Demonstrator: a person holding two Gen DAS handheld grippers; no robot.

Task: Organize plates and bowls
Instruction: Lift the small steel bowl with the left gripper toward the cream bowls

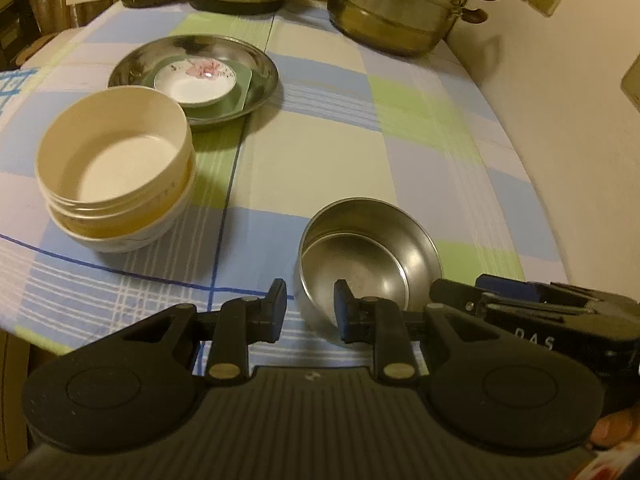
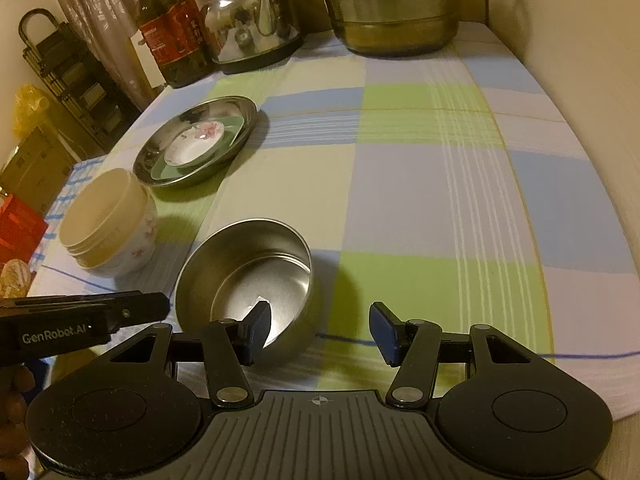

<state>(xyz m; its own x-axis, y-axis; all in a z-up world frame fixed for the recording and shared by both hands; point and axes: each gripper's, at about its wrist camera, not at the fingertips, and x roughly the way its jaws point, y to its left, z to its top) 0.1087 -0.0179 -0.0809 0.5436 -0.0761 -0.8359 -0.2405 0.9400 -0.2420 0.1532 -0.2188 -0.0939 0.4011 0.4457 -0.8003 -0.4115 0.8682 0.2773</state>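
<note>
A steel bowl [image 1: 370, 248] [image 2: 248, 272] stands near the table's front edge. My left gripper [image 1: 310, 312] is open, its right finger inside the bowl and its left finger outside the near rim. My right gripper [image 2: 320, 332] is open, its left finger over the bowl's inside and its right finger outside. A cream bowl [image 1: 114, 148] [image 2: 102, 208] is nested in a white floral bowl [image 1: 132, 236] [image 2: 136, 248] at the left. Behind it a steel plate [image 1: 132, 64] [image 2: 160, 148] holds a green dish [image 1: 240, 92] [image 2: 236, 126] with a small floral saucer [image 1: 196, 80] [image 2: 196, 142] on top.
A steel steamer pot [image 1: 400, 4] [image 2: 392, 12], a kettle [image 2: 256, 24] and an oil bottle [image 2: 172, 36] stand along the back edge. A wall [image 1: 580, 140] runs along the table's right side. The checked tablecloth [image 2: 420, 184] covers the table.
</note>
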